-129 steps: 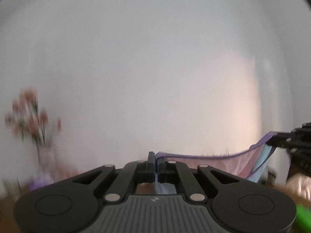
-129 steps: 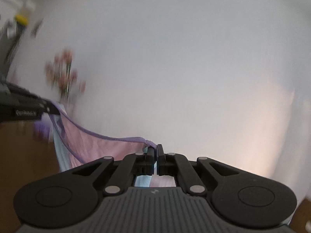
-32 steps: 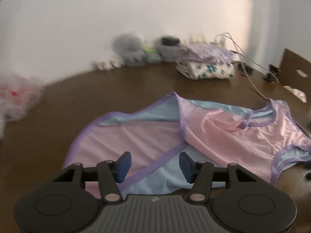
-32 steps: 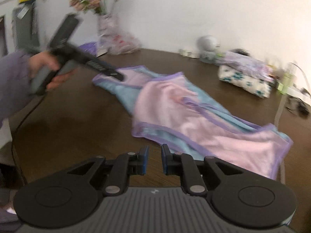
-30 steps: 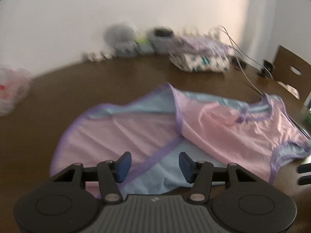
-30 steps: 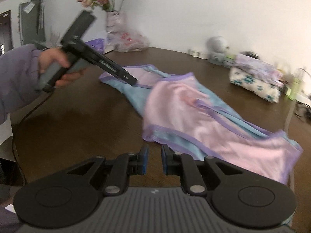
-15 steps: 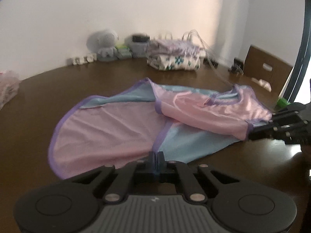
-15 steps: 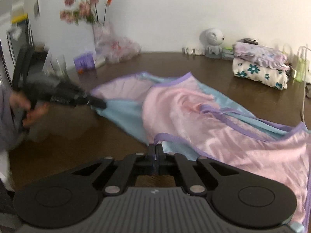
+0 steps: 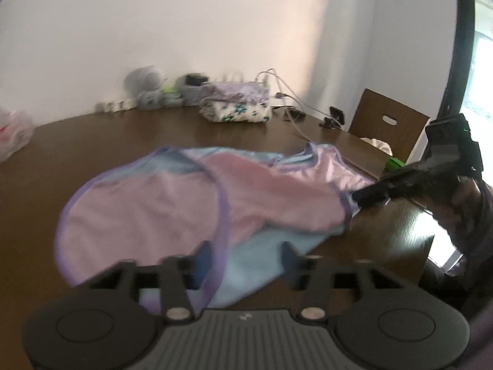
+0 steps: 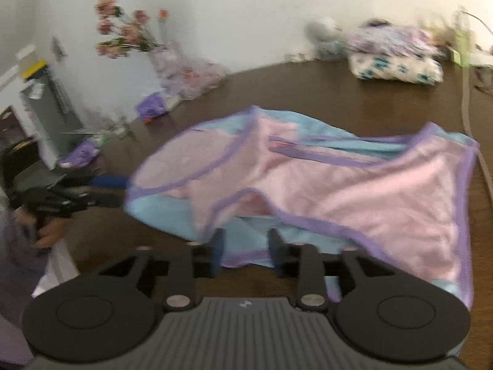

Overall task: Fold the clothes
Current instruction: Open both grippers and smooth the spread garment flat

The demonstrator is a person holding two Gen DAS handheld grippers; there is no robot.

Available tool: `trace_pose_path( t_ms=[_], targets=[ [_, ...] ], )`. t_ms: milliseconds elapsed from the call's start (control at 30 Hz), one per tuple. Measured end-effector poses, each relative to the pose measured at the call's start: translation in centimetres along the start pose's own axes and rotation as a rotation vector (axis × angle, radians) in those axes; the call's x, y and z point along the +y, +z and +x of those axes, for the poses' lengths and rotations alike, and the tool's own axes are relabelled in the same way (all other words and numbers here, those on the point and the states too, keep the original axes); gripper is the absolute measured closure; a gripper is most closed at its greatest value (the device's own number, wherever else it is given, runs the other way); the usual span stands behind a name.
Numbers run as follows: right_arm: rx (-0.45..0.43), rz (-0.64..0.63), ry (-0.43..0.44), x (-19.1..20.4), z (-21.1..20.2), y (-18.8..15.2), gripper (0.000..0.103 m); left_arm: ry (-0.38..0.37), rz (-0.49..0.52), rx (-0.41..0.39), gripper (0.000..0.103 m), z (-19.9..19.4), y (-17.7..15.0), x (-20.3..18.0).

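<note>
A pink and blue garment [image 9: 191,203] lies spread on the brown counter [image 9: 92,135]. The left gripper [image 9: 246,259] and right gripper [image 10: 245,248] both hover at its near edge, jaws apart, holding nothing.

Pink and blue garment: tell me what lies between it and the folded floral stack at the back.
In the left wrist view, only bare brown table separates the garment from the folded floral stack.
</note>
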State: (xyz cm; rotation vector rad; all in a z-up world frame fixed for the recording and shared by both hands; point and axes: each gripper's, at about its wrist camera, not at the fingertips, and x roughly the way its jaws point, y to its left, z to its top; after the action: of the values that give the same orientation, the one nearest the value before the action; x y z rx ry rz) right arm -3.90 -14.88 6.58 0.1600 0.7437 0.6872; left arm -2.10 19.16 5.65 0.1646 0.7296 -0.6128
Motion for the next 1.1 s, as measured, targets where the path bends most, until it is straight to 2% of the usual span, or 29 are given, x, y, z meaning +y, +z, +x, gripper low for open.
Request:
trace_pose_path(
  t_ms=[33,100,133,167,300,367,433,467,533,567,667,700,733,767,833,867,900,967,1000,1100],
  targets=[
    [0.004,-0.025,0.001,0.8,0.5,-0.1,0.063,-0.005,-0.009,0.000,0.055,0.4,0.3,-0.1],
    [0.011,-0.082,-0.010,2.3,1.5,-0.4,0.063,-0.015,-0.027,0.000,0.063,1.1,0.9,-0.3],
    [0.010,-0.124,-0.040,3.0,2.0,-0.6,0.063,-0.020,-0.036,0.000,0.081,1.5,1.2,-0.4],
    [0.009,-0.157,-0.066,3.6,2.4,-0.8,0.063,-0.025,-0.045,0.000,0.089,1.8,1.5,-0.4],
    [0.012,-0.212,-0.110,4.3,3.3,-1.5,0.069,-0.035,-0.057,-0.015,0.087,1.2,0.6,0.0],
    [0.017,-0.215,-0.096,4.2,3.4,-1.7,0.079,-0.040,-0.062,-0.023,0.074,0.8,0.2,0.2],
    [0.022,-0.211,-0.072,4.0,3.4,-1.6,0.088,-0.045,-0.067,-0.030,0.071,0.5,-0.3,0.4],
    [0.031,-0.208,-0.069,4.0,3.7,-1.6,0.098,-0.047,-0.070,-0.034,0.078,0.3,-0.5,0.5],
    [0.060,-0.167,-0.029,3.5,3.6,-1.1,0.099,-0.052,-0.076,-0.042,0.101,0.0,-1.0,0.7],
    [0.074,-0.115,0.033,3.0,3.1,-0.6,0.100,-0.054,-0.078,-0.046,0.102,-0.2,-1.2,0.8],
    [0.096,0.048,0.208,1.0,1.1,0.6,0.100,-0.061,-0.086,-0.058,0.102,-0.8,-1.9,1.2],
    [0.093,0.112,0.247,-0.1,0.5,1.0,0.100,-0.048,-0.089,-0.055,0.102,-0.9,-2.2,1.4],
    [0.092,0.183,0.250,-1.6,0.3,1.1,0.100,-0.030,-0.092,-0.044,0.102,-0.9,-2.4,1.7],
    [0.096,0.220,0.208,-2.6,0.4,1.0,0.098,-0.024,-0.093,-0.045,0.102,-0.9,-2.7,1.9],
    [0.098,0.214,0.058,-3.2,0.8,0.6,0.093,-0.034,-0.091,-0.063,0.100,-1.2,-2.6,1.8],
    [0.093,0.200,0.022,-3.2,0.8,0.3,0.092,-0.040,-0.089,-0.073,0.094,-1.4,-2.6,1.7],
    [0.080,0.173,0.045,-2.5,0.6,0.1,0.088,-0.046,-0.088,-0.082,0.090,-1.5,-2.5,1.6],
    [0.049,0.117,0.087,-1.2,0.0,-0.5,0.051,-0.058,-0.085,-0.101,0.062,-1.8,-2.4,1.4],
    [0.037,0.085,0.096,-0.5,-0.1,-0.7,0.049,-0.050,-0.086,-0.095,0.058,-1.7,-2.4,1.5],
    [0.035,-0.002,0.029,1.1,0.6,-1.4,0.053,-0.024,-0.093,-0.067,0.061,-1.2,-2.7,1.8]
  ],
)
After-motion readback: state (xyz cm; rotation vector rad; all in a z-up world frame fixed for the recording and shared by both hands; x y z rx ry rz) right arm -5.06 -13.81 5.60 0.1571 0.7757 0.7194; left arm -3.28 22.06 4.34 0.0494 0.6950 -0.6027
